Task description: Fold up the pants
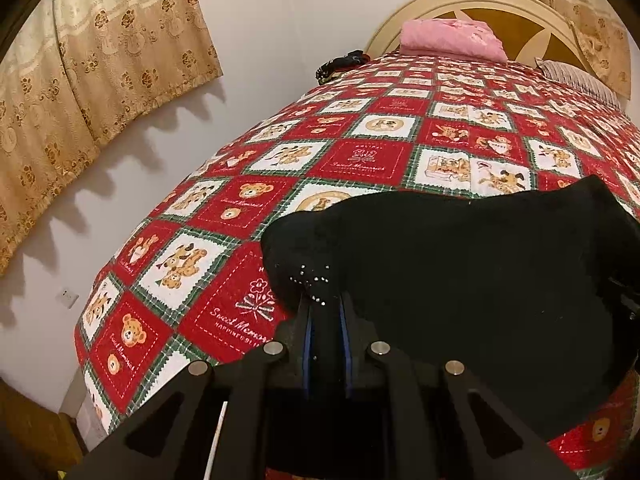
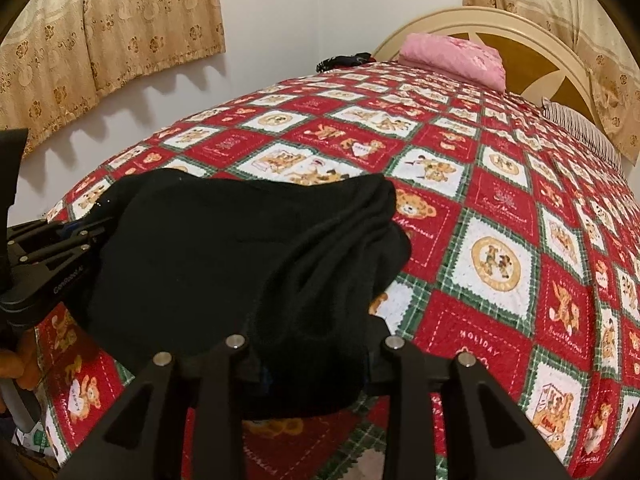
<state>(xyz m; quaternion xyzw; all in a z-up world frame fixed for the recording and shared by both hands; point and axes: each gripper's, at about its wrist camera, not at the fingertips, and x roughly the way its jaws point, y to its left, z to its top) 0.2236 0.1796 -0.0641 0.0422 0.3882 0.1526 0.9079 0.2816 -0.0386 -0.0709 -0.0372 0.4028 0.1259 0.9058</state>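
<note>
The black pants (image 1: 460,280) lie bunched on the red bear-patterned bedspread (image 1: 360,160) at the near edge of the bed. My left gripper (image 1: 325,304) is shut on the pants' left edge, by a spot of small silver studs; black cloth fills the gap between its blue pads (image 1: 307,344). In the right wrist view the pants (image 2: 224,264) fold over my right gripper (image 2: 316,364), which is shut on their near right edge with its fingertips hidden under the cloth. The left gripper also shows in the right wrist view (image 2: 80,232), at the pants' left side.
A folded pink blanket (image 1: 452,38) and a dark bundle (image 1: 340,64) lie at the head of the bed, by the cream headboard (image 1: 520,12). A striped pillow (image 2: 580,128) is at far right. A wall with gold curtains (image 1: 100,60) runs along the bed's left.
</note>
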